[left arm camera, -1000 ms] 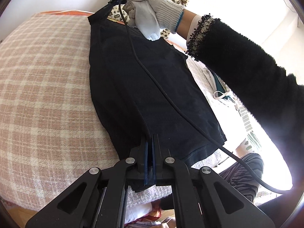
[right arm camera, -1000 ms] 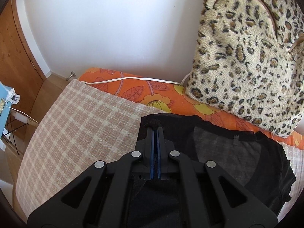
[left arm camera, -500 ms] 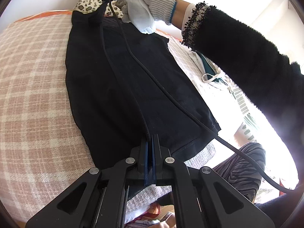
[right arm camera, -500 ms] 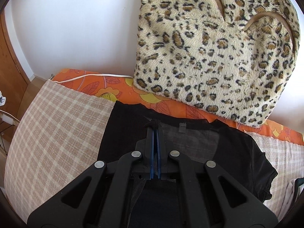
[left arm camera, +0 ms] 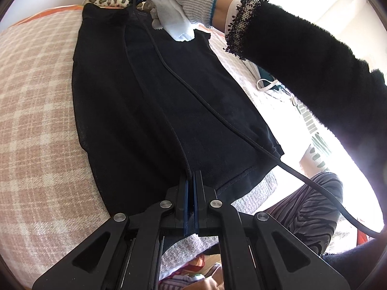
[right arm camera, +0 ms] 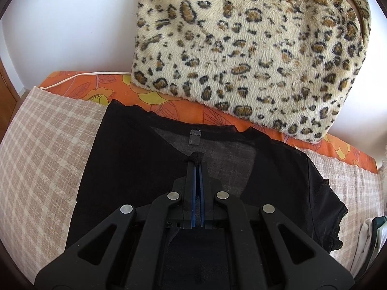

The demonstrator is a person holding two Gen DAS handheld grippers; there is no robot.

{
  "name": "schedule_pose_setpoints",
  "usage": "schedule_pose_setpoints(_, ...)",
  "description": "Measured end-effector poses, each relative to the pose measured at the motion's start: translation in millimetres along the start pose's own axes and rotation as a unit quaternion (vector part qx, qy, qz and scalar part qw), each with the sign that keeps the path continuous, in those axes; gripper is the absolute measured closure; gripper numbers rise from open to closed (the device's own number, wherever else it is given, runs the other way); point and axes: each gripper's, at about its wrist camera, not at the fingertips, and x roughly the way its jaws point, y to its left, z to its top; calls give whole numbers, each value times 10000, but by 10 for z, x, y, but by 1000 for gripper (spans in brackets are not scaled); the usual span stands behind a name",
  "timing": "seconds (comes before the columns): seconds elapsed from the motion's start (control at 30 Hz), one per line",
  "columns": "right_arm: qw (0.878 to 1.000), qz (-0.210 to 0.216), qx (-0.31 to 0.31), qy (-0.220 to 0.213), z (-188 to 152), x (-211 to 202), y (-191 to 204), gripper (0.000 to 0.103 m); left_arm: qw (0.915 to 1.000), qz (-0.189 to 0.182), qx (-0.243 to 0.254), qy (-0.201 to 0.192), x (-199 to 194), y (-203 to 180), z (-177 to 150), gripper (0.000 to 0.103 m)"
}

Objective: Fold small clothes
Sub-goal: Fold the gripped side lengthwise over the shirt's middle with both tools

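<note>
A black T-shirt lies lengthwise on a pink plaid bedcover, one side folded over its middle. My left gripper is shut on the shirt's folded edge near the hem. In the right wrist view the shirt shows its neckline and label. My right gripper is shut on a pinch of the shirt's fabric just below the collar. The gloved right hand shows at the far end of the shirt in the left wrist view.
A leopard-print cushion stands against the white wall behind the collar, on an orange floral sheet. Other clothes lie right of the shirt. A black cable runs across the shirt. The bed's edge is just below my left gripper.
Both grippers have carried the shirt's folded edge rightward across the shirt. The fold now lies further over, and the right gripper sits under the collar label instead of at the left shoulder.
</note>
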Motion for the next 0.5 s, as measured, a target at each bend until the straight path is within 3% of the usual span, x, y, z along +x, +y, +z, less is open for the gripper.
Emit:
schedule_pose_setpoints(0.2, 10000, -55, 45, 51, -42, 51, -100, 100, 9999, 79, 82, 69, 33, -98, -56, 101)
schedule_pose_setpoints(0.27, 9999, -57, 22, 88, -43, 70, -105, 100, 9999, 9, 99, 134, 34, -111, -93, 96)
schedule_pose_setpoints(0.33, 9998, -83, 77, 141, -36, 94, -115, 100, 9998, -21, 135, 177, 37, -158, -104, 78)
schedule_pose_setpoints(0.4, 9997, -112, 129, 179, -23, 116, -133, 98, 9996, -131, 208, 172, -36, -179, -155, 71)
schedule_pose_setpoints(0.43, 9996, -135, 125, 210, -17, 118, -139, 93, 9994, -166, 239, 165, -75, -210, -178, 64)
schedule_pose_setpoints(0.5, 9995, -201, 161, 171, -20, 99, -163, 57, 9991, -299, 267, 137, -120, -248, -189, 62)
